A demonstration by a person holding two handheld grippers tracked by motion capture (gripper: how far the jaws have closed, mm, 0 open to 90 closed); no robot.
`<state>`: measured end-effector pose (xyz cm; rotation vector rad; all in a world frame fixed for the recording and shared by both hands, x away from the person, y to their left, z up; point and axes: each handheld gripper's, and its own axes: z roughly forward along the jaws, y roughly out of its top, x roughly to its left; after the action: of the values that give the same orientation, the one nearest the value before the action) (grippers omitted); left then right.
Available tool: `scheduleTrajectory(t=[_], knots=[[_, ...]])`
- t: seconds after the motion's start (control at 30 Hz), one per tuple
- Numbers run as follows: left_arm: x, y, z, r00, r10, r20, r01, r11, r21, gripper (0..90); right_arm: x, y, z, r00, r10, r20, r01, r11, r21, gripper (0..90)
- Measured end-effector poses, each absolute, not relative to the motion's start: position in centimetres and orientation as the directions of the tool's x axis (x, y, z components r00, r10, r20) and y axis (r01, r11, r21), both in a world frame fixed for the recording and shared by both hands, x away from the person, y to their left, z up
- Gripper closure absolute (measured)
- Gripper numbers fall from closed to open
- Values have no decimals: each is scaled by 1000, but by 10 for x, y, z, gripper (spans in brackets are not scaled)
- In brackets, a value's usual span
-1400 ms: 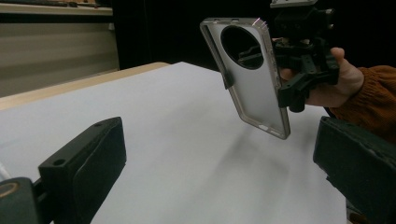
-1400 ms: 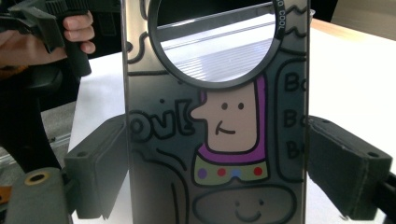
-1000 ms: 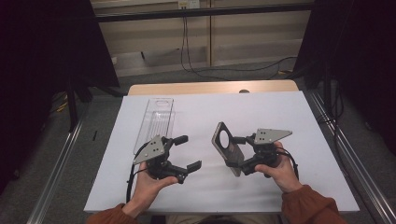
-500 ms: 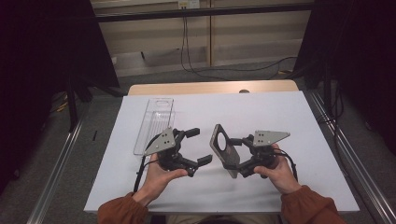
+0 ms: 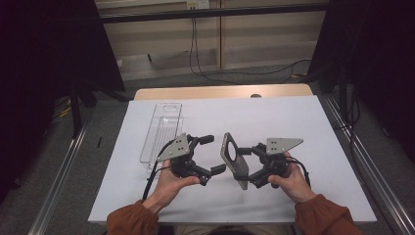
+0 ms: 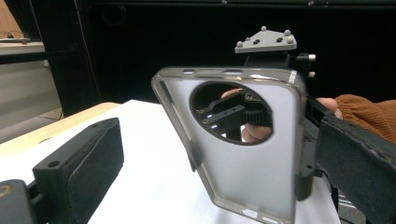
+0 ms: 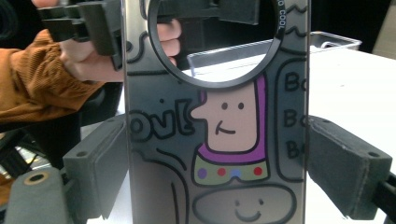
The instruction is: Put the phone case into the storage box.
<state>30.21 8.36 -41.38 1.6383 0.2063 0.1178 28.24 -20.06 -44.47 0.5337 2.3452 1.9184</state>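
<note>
A grey phone case [image 5: 234, 159] with a round camera hole stands upright on edge above the white table [image 5: 293, 117]. My right gripper [image 5: 250, 167] is shut on its two long sides. In the right gripper view the case [image 7: 219, 140] shows a cartoon print, and the pads [image 7: 100, 163] press both edges. My left gripper [image 5: 211, 154] is open just left of the case, with its fingertips close to the case's face. In the left gripper view the plain side of the case [image 6: 252, 158] stands a short way beyond the two spread pads [image 6: 88, 168].
A long clear plastic tray [image 5: 161, 132] lies on the white sheet at the left, behind my left gripper, and its far end [image 7: 327, 42] also appears in the right gripper view. A wooden table edge [image 5: 220, 92] runs along the back. Dark curtains stand on both sides.
My left gripper has moved right, from beside the tray to close in front of the case, with its jaws still spread. The right gripper and the case have barely moved.
</note>
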Motion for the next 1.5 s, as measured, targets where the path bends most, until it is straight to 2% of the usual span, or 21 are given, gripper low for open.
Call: scheduleTrajectory(t=[0.27, 0.7, 0.83, 1.13, 1.5], knots=[[301, 84, -413, 980, 195, -45, 55, -45, 997, 11, 282, -196, -448, -949, 269, 166, 219, 181, 959, 119], [298, 75, -419, 993, 114, -25, 31, -44, 999, 9, 280, -188, -449, -963, 198, 182, 220, 189, 957, 119], [299, 74, -419, 992, 106, -67, 70, -29, 997, 19, 280, -187, -449, -960, 204, 189, 228, 186, 956, 119], [297, 72, -421, 997, 79, -14, 17, -37, 999, 52, 279, -185, -449, -964, 183, 191, 225, 190, 955, 118], [299, 74, -420, 998, 44, -37, 37, -14, 999, 66, 278, -186, -447, -967, 175, 184, 216, 187, 958, 118]])
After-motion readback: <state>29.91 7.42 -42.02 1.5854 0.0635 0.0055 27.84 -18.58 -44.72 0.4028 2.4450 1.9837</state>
